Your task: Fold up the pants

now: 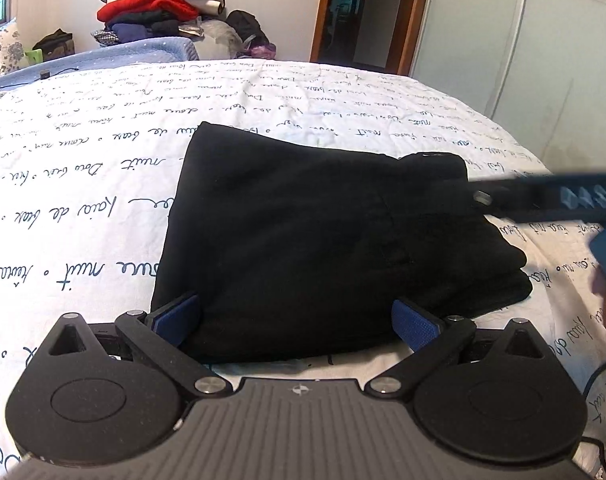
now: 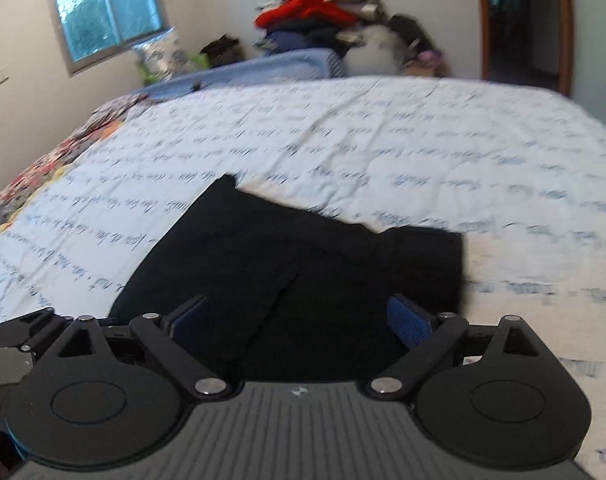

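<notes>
Both tools stand spread wide, pinching nothing. Left tool (image 1: pixel 297 318) sits at the near edge of the folded black pants (image 1: pixel 315 240), which lie on the bed (image 1: pixel 83 160). Right tool (image 2: pixel 299 320) hovers over the pants' near edge.

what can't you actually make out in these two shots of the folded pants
- Left wrist view: the right side of the black pants is crossed by the blurred right gripper, whose fingertips cannot be seen.
- Left wrist view: the near pants edge sits behind the left gripper.
- Right wrist view: motion blur smears the bedspread writing and the clothes pile.
- Right wrist view: the near pants edge lies behind the right gripper's own body.
</notes>
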Available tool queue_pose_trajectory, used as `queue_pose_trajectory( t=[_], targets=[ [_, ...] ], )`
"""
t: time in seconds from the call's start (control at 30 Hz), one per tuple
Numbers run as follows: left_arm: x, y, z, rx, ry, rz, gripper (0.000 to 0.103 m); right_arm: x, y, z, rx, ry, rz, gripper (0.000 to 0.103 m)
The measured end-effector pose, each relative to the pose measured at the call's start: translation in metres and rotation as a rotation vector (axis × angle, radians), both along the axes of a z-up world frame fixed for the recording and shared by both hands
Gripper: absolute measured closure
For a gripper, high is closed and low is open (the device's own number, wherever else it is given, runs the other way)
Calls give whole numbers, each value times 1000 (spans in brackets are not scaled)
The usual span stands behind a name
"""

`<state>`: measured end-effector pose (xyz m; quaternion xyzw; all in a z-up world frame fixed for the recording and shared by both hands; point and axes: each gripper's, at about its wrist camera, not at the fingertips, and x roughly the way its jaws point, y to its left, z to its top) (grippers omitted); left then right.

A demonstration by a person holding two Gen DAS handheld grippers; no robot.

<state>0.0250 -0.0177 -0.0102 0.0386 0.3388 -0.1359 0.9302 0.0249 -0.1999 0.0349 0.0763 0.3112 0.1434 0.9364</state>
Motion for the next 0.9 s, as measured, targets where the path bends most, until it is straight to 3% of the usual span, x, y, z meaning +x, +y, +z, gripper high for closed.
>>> queue_pose_trajectory(
  t=[0.07,0.17,0.27,0.57,0.67,0.77,0.8,0.83,0.9],
  targets=[
    [0,-1,0,4,-1,2,0,-12,-10,-6,25,14,-36,7],
    [-1,-1,-1,7,-7,0,0,-10,-27,-31,161,145,-31,7],
    [-3,0,-2,3,-24,-10,0,-15,-40,-35,196,170,-121,7],
    [-17,4,-13,-1,-124,-32,0,-47,-62,-26,421,101,-181,7],
    [-16,5,-13,-11,-126,-39,0,-55,-72,-38,646,114,-149,8],
    [-16,5,-13,-11,-131,-40,0,-58,-85,-52,802,134,-221,9],
    [-16,4,-13,-11,-131,-41,0,-58,-90,-56,841,140,-240,15],
    [-16,4,-13,-11,-131,-40,0,-57,-95,-61,889,152,-253,30],
    [-16,4,-13,-11,-132,-40,0,-54,-101,-67,957,191,-258,36]
  ],
)
